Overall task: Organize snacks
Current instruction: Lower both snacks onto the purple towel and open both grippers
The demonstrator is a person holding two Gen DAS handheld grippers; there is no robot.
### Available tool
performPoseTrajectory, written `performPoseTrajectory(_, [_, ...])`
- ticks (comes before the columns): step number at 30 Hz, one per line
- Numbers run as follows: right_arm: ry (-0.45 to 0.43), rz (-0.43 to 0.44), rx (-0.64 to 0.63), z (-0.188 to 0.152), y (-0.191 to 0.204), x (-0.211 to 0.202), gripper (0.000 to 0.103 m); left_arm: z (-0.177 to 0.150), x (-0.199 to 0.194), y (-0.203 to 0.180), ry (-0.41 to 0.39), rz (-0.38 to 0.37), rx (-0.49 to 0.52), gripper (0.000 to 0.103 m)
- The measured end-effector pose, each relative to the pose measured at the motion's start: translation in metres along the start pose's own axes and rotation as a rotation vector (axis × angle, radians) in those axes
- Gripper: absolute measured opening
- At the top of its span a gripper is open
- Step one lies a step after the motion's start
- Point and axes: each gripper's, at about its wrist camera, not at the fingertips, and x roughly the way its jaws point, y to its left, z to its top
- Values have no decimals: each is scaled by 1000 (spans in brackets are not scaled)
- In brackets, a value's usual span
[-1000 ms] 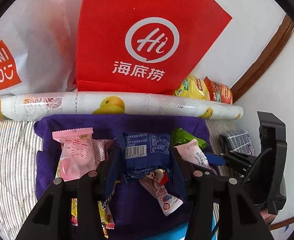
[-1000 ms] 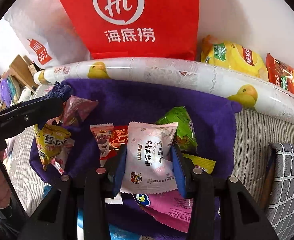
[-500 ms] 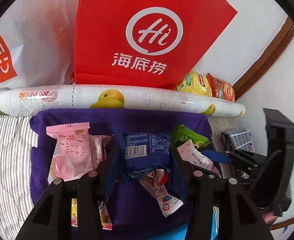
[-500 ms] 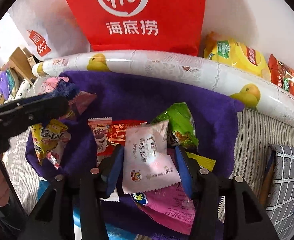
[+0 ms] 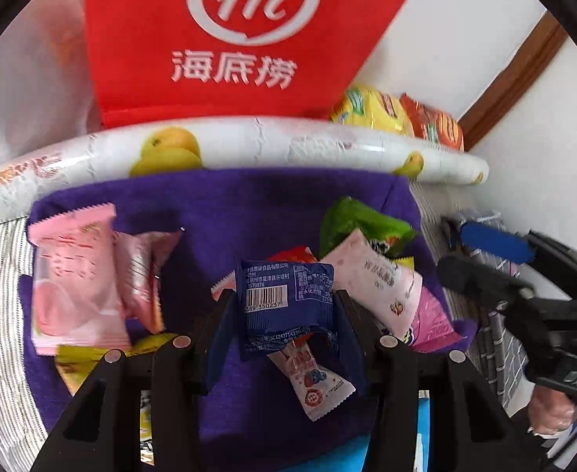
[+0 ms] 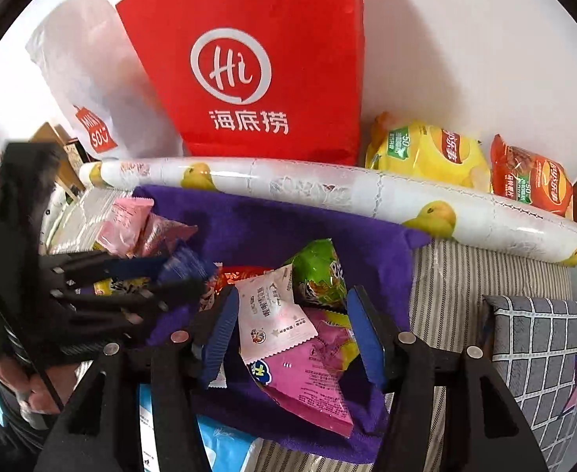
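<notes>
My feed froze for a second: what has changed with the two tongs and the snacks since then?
The right tongs have let go of the pale pink packet and their jaws are opening; it lies on the pile, tilted. The left tongs moved toward the pile, still clamping the blue packet. The purple cloth stayed put.

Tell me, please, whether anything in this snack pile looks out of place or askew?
Nothing looks damaged or spilled. The snacks lie jumbled on the purple cloth: the pale pink packet sits tilted across the magenta packet between the right gripper's opening jaws, untouched. The left gripper pinches the blue packet.
</notes>
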Motion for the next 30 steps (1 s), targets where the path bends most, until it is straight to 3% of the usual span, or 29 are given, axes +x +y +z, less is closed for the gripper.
performPoseTrajectory(20, [1, -29, -1, -1, -3, 3, 57, 0, 22, -5, 51, -4, -18, 52])
performPoseTrajectory(30, [17, -12, 31, 0, -9, 8, 57, 1, 16, -4, 40, -8, -2, 64])
